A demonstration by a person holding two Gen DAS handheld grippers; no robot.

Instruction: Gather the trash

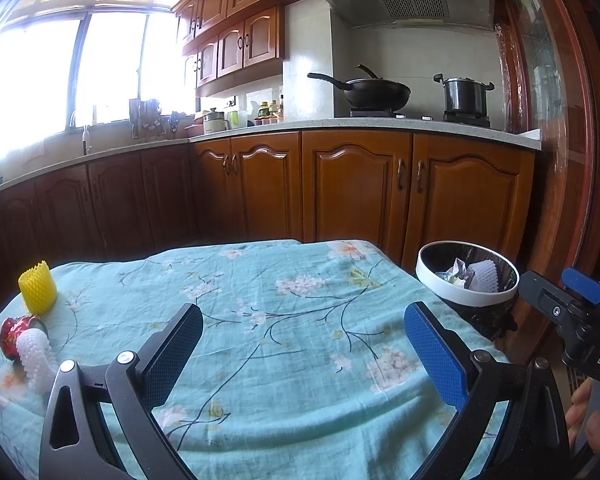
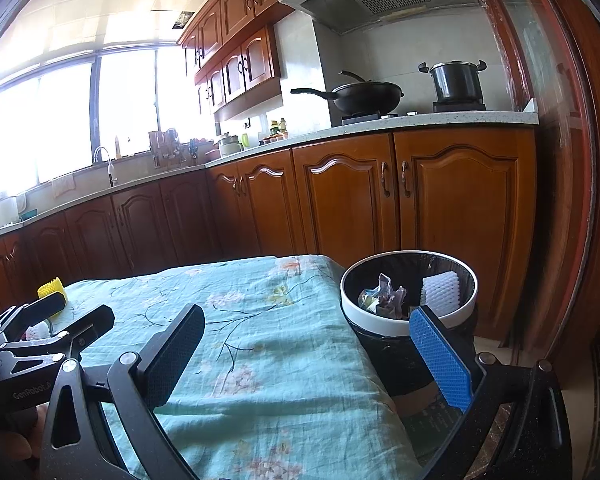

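- Claws first: the left claw [image 1: 302,354] is spread wide and carries nothing; it hangs above the near middle of the desk [image 1: 260,420], which a flowered cloth covers.
- The right claw [image 2: 306,354] is also spread wide and empty. It hangs over the right edge of the desk, and its blue finger stands in front of the bin's rim.
- The trash bin [image 2: 352,300] stands just beside the right edge of the desk, lower than the top. Inside lie crumpled wrappers [image 2: 382,294] and one white foam net [image 2: 440,288].
- Trash not yet collected lies at the left edge of the desk: a yellow foam net [image 1: 37,287] stands upright near the far left corner, and nearer to the person a red wrapper [image 1: 14,334] touches a white foam sleeve [image 1: 36,356].
- I judge the step in hand to be a reach for the next piece, since both claws are free and part of the trash is already in the bin.
- The next move probably calls for the left claw to swing to the left edge, come down around one piece, and close gently, because foam is soft and light.
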